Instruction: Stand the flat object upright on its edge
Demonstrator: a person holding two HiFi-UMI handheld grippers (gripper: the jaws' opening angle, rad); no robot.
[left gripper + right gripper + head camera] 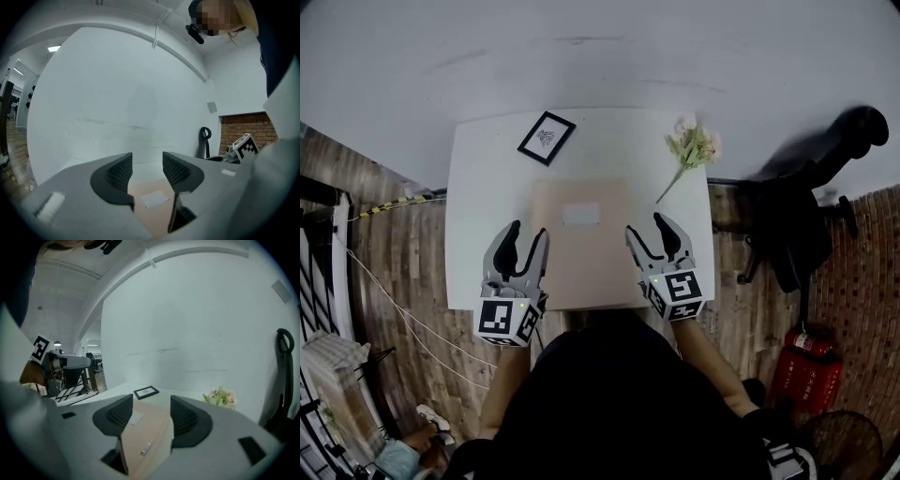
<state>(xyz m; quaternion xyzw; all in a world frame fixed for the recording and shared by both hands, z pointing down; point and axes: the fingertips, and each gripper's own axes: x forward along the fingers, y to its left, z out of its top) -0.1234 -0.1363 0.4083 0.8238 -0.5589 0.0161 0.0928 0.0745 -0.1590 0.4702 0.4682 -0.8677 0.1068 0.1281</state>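
Observation:
A flat tan book (581, 253) with a white label lies on the white table (483, 197), close to its near edge. My left gripper (525, 232) hovers at the book's left edge with its jaws apart; in the left gripper view the book (154, 211) shows low between the fingertips of the left gripper (147, 161). At the book's right edge, my right gripper (645, 227) also has its jaws apart. In the right gripper view the right gripper (151, 404) straddles that edge of the book (145, 432). No pad visibly presses on it.
A black picture frame (547, 138) lies at the table's far left, and a small bunch of flowers (694, 145) at the far right. A black chair (806, 216) and a red object (806, 375) stand on the wooden floor to the right.

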